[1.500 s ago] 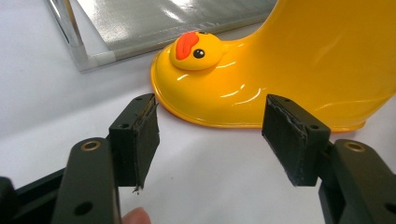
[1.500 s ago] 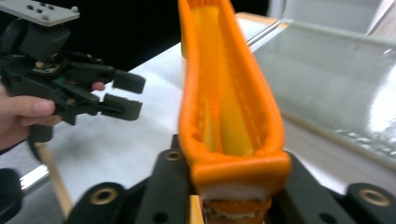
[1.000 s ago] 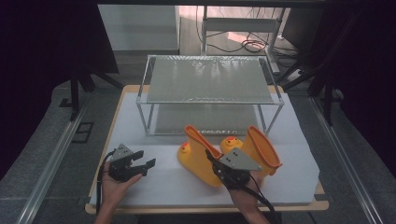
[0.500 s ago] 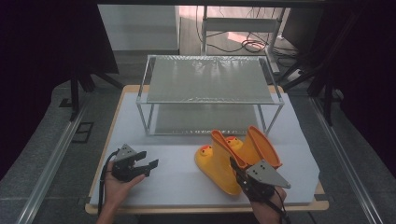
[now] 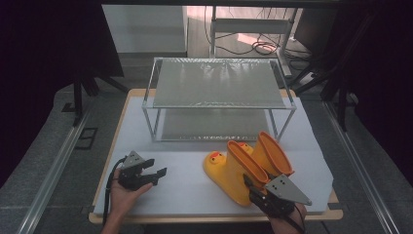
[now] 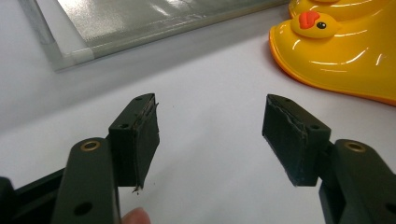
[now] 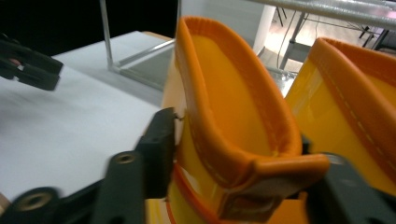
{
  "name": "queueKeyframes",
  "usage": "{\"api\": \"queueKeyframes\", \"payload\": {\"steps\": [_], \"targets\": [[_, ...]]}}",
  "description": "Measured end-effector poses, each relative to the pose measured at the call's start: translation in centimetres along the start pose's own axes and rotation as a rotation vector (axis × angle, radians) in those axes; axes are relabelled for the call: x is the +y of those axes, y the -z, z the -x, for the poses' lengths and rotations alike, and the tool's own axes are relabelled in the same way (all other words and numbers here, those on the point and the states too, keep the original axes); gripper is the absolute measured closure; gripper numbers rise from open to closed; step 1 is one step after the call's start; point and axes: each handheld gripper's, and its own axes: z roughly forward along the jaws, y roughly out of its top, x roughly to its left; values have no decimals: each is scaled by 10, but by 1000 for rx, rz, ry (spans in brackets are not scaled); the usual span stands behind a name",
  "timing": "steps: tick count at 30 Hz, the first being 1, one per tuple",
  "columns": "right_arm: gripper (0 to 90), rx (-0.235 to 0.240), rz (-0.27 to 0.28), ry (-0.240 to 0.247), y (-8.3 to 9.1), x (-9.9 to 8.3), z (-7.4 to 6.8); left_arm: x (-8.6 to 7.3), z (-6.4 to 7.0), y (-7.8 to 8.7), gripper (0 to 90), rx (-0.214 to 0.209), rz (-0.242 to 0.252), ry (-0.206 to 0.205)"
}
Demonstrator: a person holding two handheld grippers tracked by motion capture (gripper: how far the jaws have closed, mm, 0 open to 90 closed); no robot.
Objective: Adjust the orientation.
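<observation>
Two yellow duck boots with orange cuffs stand at the front right of the white mat. My right gripper is shut on the shaft of the nearer boot, its jaws pressing the cuff from both sides. The second boot stands just behind it and to the right, touching it. My left gripper rests low at the front left of the mat, open with nothing between its fingers. The nearer boot's duck-face toe lies off to its right.
A two-tier metal wire rack stands across the back half of the white mat; its lower shelf corner is just ahead of my left gripper. The table's wooden front edge runs close to both hands.
My right gripper has dragged the nearer boot to the right and toward the front edge, beside the second boot. The left gripper has barely shifted and stays open.
</observation>
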Motion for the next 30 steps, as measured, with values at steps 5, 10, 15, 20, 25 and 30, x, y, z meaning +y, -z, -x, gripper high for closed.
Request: {"api": "queueKeyframes", "payload": {"steps": [5,10,15,20,25,30], "targets": [[345,-25,58,-2,16,5,1,0,0,0,359,0,0,5],[327,-3,117,-20,39,19,9,0,2,-2,358,-3,-6,0],[315,81,146,-92,55,29,27,0,4,-5,358,-9,-14,-7],[312,136,161,-161,66,31,48,0,5,-6,358,-11,-15,-8],[315,152,126,-195,69,32,69,0,7,-8,358,-14,-20,-11],[319,159,79,-205,63,33,82,0,9,-11,358,-20,-25,-17]]}}
